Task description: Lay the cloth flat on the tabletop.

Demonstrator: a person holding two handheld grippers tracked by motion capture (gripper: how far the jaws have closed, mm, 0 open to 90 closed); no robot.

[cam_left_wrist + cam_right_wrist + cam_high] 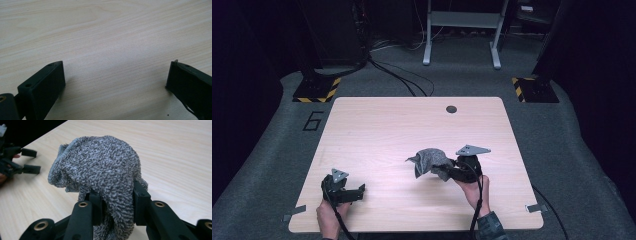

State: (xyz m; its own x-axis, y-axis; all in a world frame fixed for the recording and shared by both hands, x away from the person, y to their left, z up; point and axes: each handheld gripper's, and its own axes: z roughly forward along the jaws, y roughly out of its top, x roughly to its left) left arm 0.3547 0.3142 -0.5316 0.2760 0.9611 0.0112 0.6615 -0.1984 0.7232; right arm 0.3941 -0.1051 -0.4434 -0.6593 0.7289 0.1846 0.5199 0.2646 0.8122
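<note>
A grey terry cloth (428,160) is bunched up and lifted off the wooden table (377,130), right of centre. My right gripper (447,172) is shut on it; in the right gripper view the cloth (100,167) bulges up between the two black jaws and hides the fingertips of my right gripper (117,202). My left gripper (360,191) rests low near the table's front left corner, open. In the left gripper view its jaws stand wide apart over bare wood, with nothing between the fingertips of the left gripper (117,75). The right gripper view also shows the left gripper (30,160) at far left.
A dark round hole (451,109) sits near the table's far edge. Beyond the table are cables (402,75) on grey carpet, a grey metal stand (462,30) and two posts with yellow-black striped bases (317,90). Tape tabs mark the front corners (537,207).
</note>
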